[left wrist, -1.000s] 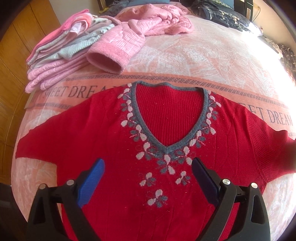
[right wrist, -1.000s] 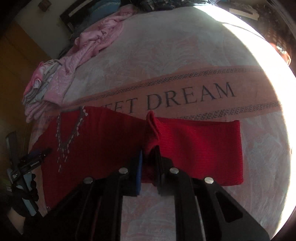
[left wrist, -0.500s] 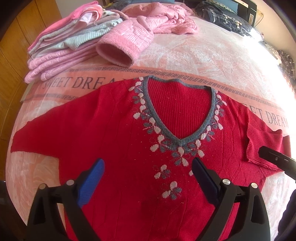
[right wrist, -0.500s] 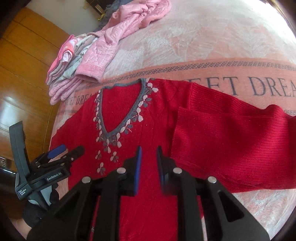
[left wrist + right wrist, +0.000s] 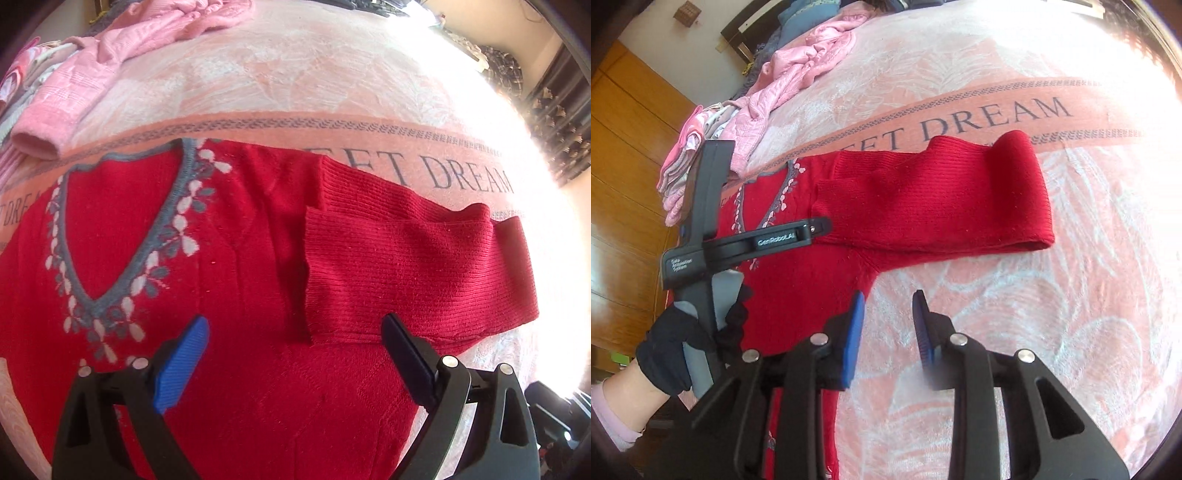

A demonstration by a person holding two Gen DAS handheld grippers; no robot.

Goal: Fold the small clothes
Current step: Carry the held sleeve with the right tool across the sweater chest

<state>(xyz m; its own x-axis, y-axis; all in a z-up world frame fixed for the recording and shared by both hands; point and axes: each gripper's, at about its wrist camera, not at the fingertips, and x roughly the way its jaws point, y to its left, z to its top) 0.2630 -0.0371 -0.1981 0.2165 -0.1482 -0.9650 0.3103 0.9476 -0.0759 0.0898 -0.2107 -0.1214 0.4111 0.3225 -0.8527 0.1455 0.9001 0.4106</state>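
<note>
On the bed (image 5: 1015, 332), the red sweater (image 5: 240, 295) is lying flat, its sleeve (image 5: 942, 206) folded back across itself. Above the sweater's body, the left tool (image 5: 295, 354) is hovering, jaws wide and empty. The right tool (image 5: 888, 332) is hanging narrowly parted beside the hem edge, bare blanket stretching rightward.

The left gripper (image 5: 295, 354) hovers with jaws wide apart over the red sweater (image 5: 229, 295). The sweater's sleeve (image 5: 406, 266) lies folded back across itself, cuff toward the grey neckline (image 5: 122, 273).
</note>
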